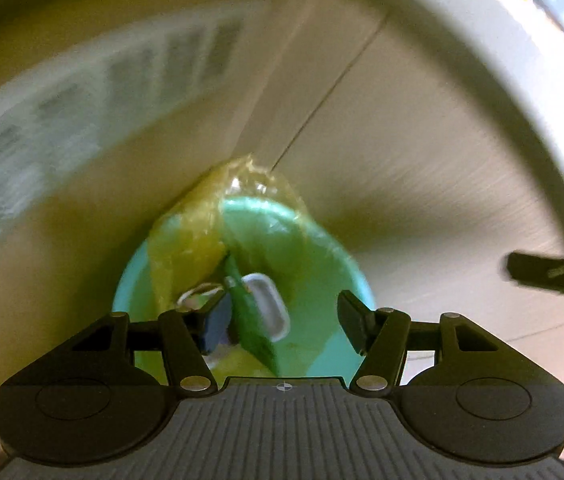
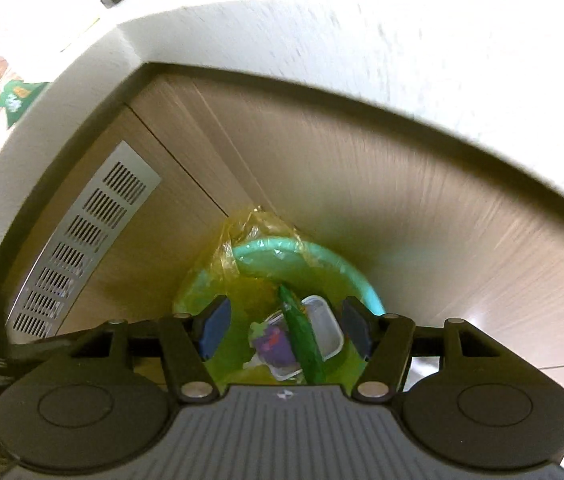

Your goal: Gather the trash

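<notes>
Left wrist view: my left gripper [image 1: 282, 320] gapes wide and empty above the teal bin [image 1: 334, 256] at lower centre.

Right wrist view: my right gripper [image 2: 286, 330] stands parted, holding nothing, above the trash [image 2: 302, 332] lying inside the yellow liner [image 2: 242, 240]. I judge the drop done; next, find more litter.
</notes>
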A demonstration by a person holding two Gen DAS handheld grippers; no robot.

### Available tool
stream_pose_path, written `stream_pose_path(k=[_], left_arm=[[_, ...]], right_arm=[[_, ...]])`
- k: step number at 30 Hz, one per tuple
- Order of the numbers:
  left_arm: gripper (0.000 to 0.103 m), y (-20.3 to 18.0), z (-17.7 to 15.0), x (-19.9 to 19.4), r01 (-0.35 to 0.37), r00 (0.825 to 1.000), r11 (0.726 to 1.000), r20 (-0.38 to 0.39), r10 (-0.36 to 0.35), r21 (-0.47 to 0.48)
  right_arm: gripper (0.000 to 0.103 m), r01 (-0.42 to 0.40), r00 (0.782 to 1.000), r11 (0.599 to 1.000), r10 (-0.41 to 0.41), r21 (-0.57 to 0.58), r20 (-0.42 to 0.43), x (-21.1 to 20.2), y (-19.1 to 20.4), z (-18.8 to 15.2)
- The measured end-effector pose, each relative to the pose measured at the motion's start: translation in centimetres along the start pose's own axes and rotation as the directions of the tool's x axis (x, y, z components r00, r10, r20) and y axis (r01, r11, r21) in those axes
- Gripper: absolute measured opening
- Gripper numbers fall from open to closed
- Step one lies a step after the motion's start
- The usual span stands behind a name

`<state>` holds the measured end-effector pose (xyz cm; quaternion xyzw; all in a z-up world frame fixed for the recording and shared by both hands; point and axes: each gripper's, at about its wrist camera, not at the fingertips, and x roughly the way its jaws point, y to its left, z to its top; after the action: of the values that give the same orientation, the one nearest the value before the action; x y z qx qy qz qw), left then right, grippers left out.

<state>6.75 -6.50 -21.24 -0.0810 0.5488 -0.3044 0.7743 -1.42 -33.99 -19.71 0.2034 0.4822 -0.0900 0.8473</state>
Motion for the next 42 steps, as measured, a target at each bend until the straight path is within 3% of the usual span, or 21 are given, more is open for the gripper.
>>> stream_pose_path(k=[7, 11, 15, 19, 23, 28, 31, 34, 35, 37, 38, 39, 40, 42], left_arm=[[0.064, -3.3, 1.8, -12.9, -0.013, 0.988, 1.0, 0.151, 0.014, -0.007], [0.064, -4.6, 2.6, -18.4, -0.166, 0.955, 0.986, 0.248, 0.163, -0.009], [0.064, -3.7, 2.8, -21.7, -0.211, 0.928, 0.975, 0.3, 0.222, -0.07], [0.064, -1.8, 3.1, -23.5, -0.218, 0.901, 0.968, 0.356, 0.249, -0.124], [0.064, 1.2, 3.5, -25.7, -0.191, 0.884, 0.958, 0.387, 0.263, -0.213], [0.064, 4.5, 4.6, -27.8, -0.163, 0.857, 0.942, 0.432, 0.283, -0.293], [0.064, 5.8, 5.1, -28.5, -0.14, 0.851, 0.94, 0.448, 0.275, -0.311], [0.064, 7.0, 5.2, -28.7, -0.114, 0.856, 0.936, 0.446, 0.263, -0.332], [0.064, 7.6, 5.4, -28.8, -0.106, 0.858, 0.936, 0.445, 0.257, -0.337], [0.064, 8.4, 5.4, -29.1, -0.094, 0.852, 0.935, 0.458, 0.253, -0.341], [0.064, 9.0, 5.4, -29.4, -0.084, 0.845, 0.934, 0.472, 0.252, -0.348], [0.064, 9.6, 5.3, -29.6, -0.072, 0.841, 0.931, 0.481, 0.25, -0.357], [0.064, 10.3, 5.3, -29.8, -0.057, 0.836, 0.927, 0.49, 0.247, -0.37], [0.064, 11.9, 5.3, -30.0, -0.031, 0.829, 0.916, 0.502, 0.248, -0.401]], right_arm=[[0.062, -0.02, 0.997, 0.991, 0.029, -0.129, 0.069, -2.9, 3.9, 1.2], [0.062, -0.052, 0.982, 0.953, 0.103, -0.298, 0.159, -4.9, 8.8, 3.1], [0.069, -0.084, 0.955, 0.89, 0.201, -0.449, 0.22, -6.1, 14.4, 5.6], [0.069, -0.103, 0.945, 0.839, 0.25, -0.535, 0.209, -5.3, 18.8, 8.6], [0.069, -0.098, 0.952, 0.821, 0.243, -0.563, 0.189, -3.1, 22.0, 11.5], [0.069, -0.095, 0.964, 0.829, 0.215, -0.551, 0.157, 0.3, 25.3, 14.2], [0.069, -0.064, 0.973, 0.814, 0.18, -0.577, 0.146, 2.1, 27.1, 15.1], [0.068, -0.072, 0.978, 0.801, 0.173, -0.594, 0.114, 3.0, 28.1, 15.5], [0.065, -0.077, 0.98, 0.798, 0.17, -0.598, 0.1, 3.3, 28.5, 15.7], [0.051, -0.07, 0.985, 0.796, 0.15, -0.602, 0.084, 3.7, 29.1, 15.7], [0.034, -0.066, 0.989, 0.791, 0.135, -0.609, 0.067, 3.9, 29.5, 15.6], [0.023, -0.065, 0.991, 0.783, 0.125, -0.619, 0.054, 4.0, 29.9, 15.5], [0.021, -0.059, 0.992, 0.771, 0.117, -0.634, 0.051, 3.8, 30.6, 15.3], [0.006, -0.066, 0.993, 0.754, 0.115, -0.653, 0.032, 3.5, 31.8, 14.9]])
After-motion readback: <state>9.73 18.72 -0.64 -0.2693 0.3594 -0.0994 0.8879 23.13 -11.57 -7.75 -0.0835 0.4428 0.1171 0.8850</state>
